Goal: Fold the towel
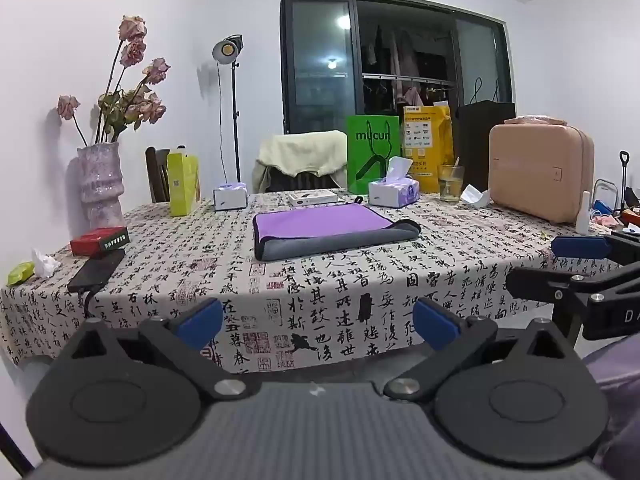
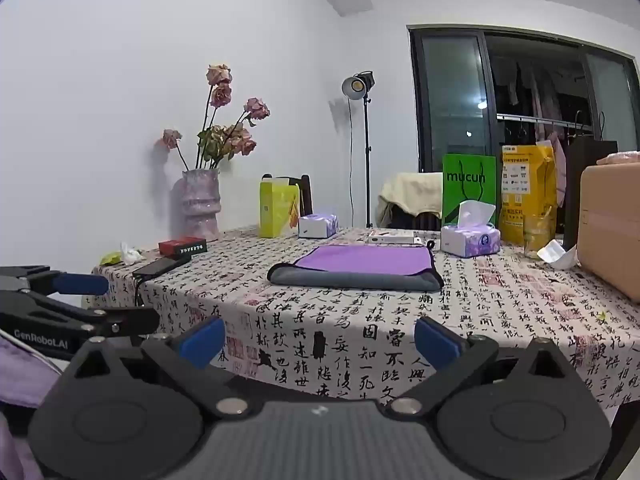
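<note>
Left wrist view: vase (image 1: 100,184) holds wilted roses (image 1: 132,80); both grippers' fingers (image 1: 202,322) spread, towel (image 1: 332,230) ungrasped

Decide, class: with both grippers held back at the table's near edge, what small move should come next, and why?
Probably bring both grippers forward to the towel's near grey edge. The left gripper and the right gripper are open and empty, short of the towel, which lies flat, purple side up, mid-table.
</note>
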`<state>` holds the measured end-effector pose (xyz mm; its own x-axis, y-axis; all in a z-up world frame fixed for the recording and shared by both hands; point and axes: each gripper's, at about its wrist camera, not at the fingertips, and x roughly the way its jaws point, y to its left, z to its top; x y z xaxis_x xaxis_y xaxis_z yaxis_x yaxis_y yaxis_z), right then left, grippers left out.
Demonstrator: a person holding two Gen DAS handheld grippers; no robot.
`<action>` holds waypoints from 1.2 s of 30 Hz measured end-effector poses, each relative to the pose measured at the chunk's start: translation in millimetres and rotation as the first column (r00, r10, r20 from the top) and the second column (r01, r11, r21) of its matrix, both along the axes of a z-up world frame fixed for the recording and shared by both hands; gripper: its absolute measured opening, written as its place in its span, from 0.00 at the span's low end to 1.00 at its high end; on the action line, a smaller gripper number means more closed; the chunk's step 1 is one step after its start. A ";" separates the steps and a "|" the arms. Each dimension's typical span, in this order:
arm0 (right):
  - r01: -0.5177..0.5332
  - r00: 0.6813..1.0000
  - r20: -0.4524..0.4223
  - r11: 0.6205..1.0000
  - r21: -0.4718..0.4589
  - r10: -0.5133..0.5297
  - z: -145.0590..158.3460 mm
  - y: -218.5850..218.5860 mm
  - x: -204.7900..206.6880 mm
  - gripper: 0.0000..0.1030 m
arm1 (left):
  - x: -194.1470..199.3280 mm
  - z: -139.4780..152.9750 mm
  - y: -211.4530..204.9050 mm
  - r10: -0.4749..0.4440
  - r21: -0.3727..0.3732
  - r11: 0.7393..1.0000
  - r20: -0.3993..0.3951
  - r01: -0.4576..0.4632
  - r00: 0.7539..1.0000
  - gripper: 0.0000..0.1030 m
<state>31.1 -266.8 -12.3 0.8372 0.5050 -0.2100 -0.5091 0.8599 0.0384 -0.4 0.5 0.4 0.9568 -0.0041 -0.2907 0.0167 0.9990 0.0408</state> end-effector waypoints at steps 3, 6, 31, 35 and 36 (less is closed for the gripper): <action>0.003 1.000 0.020 1.000 0.005 -0.003 -4.0 0.9 -1.4 0.99 | 0.4 -0.5 1.2 -0.006 0.012 1.000 0.000 0.006 1.000 1.00; 0.004 1.000 0.016 1.000 0.006 -0.004 -1.8 1.4 -1.6 0.99 | -2.4 -1.3 -1.1 -0.008 0.026 1.000 0.020 0.008 1.000 1.00; 0.000 1.000 0.024 1.000 0.000 0.000 -0.9 0.5 -1.8 1.00 | 0.0 3.7 -4.1 -0.005 0.036 0.999 0.019 0.005 1.000 1.00; -0.001 1.000 0.024 1.000 0.001 0.001 -1.2 0.2 -1.8 1.00 | 0.0 3.8 -4.2 -0.005 0.036 0.999 0.019 0.005 1.000 1.00; -0.001 1.000 0.024 1.000 0.001 0.001 -1.2 0.2 -1.8 1.00 | 0.1 3.9 -4.3 -0.006 0.036 0.999 0.019 0.005 1.000 1.00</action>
<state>29.3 -266.6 -13.4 0.8415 0.5060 -0.1895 -0.5107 0.8594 0.0267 -0.4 -3.8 4.3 0.9621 0.0011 -0.2726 0.0208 0.9968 0.0774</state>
